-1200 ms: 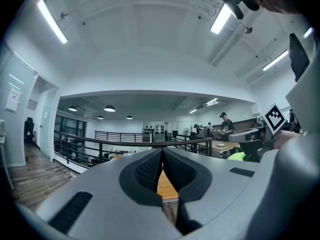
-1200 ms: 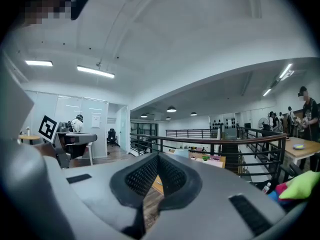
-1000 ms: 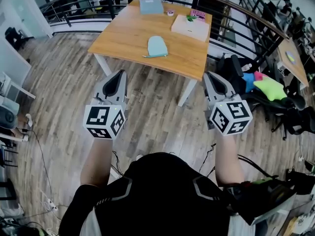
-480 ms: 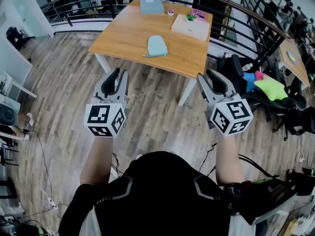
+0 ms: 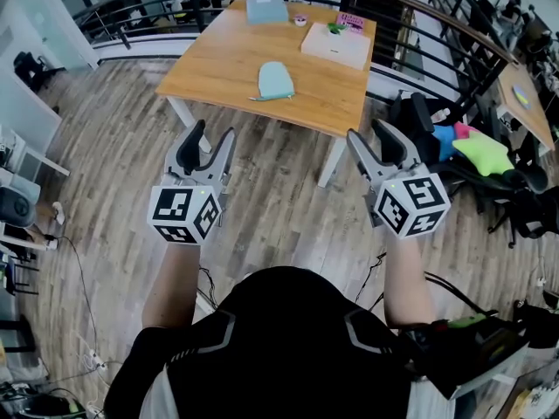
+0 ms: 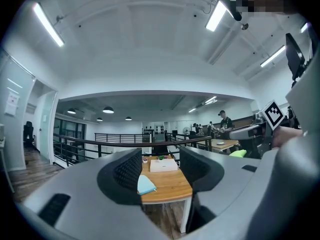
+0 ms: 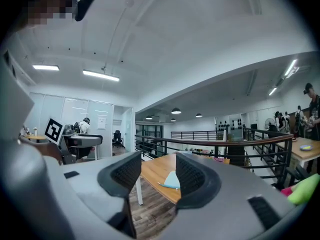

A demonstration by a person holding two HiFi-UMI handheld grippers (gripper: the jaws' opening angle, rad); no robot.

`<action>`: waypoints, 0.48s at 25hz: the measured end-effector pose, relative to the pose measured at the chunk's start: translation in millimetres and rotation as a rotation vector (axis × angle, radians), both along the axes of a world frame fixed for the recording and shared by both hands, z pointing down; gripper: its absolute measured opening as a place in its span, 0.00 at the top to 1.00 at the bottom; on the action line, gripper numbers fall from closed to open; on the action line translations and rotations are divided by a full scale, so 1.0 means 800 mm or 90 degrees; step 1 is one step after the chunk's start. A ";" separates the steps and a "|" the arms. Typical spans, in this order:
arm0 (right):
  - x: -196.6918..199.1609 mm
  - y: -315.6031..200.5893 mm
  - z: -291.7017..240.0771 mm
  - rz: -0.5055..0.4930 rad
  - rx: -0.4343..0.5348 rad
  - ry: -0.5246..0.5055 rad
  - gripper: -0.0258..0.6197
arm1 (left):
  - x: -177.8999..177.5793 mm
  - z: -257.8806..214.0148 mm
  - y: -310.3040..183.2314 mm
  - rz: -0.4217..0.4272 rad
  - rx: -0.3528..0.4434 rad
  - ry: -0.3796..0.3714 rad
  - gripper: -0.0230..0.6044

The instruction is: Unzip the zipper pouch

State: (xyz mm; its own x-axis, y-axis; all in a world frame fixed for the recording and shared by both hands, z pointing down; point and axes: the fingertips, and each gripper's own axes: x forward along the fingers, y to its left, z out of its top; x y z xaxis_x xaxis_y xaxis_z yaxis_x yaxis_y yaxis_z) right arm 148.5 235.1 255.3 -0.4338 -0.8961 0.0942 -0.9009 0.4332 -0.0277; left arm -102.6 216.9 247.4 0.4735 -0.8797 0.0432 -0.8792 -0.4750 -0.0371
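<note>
A light blue zipper pouch (image 5: 276, 80) lies flat on the wooden table (image 5: 227, 59), well ahead of both grippers. It also shows small and far off between the jaws in the left gripper view, pouch (image 6: 146, 185), and in the right gripper view, pouch (image 7: 172, 180). My left gripper (image 5: 212, 133) and right gripper (image 5: 369, 133) are held side by side over the floor, short of the table. The jaws of both are opening, and nothing is between them in either view: left gripper (image 6: 160, 156), right gripper (image 7: 157, 161).
A white box (image 5: 337, 46), a grey-blue folder (image 5: 266, 9) and a pink item (image 5: 352, 22) sit at the table's far end. A dark railing (image 5: 419, 24) curves behind it. Chairs with bright cushions (image 5: 479, 151) stand at the right.
Both grippers' jaws have gone from shut to spread apart. The grippers have stayed at about the same place in front of the table.
</note>
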 end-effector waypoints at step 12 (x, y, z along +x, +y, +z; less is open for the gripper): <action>0.050 -0.011 0.016 -0.037 -0.005 0.000 0.54 | 0.034 0.005 -0.013 -0.040 0.006 -0.039 0.58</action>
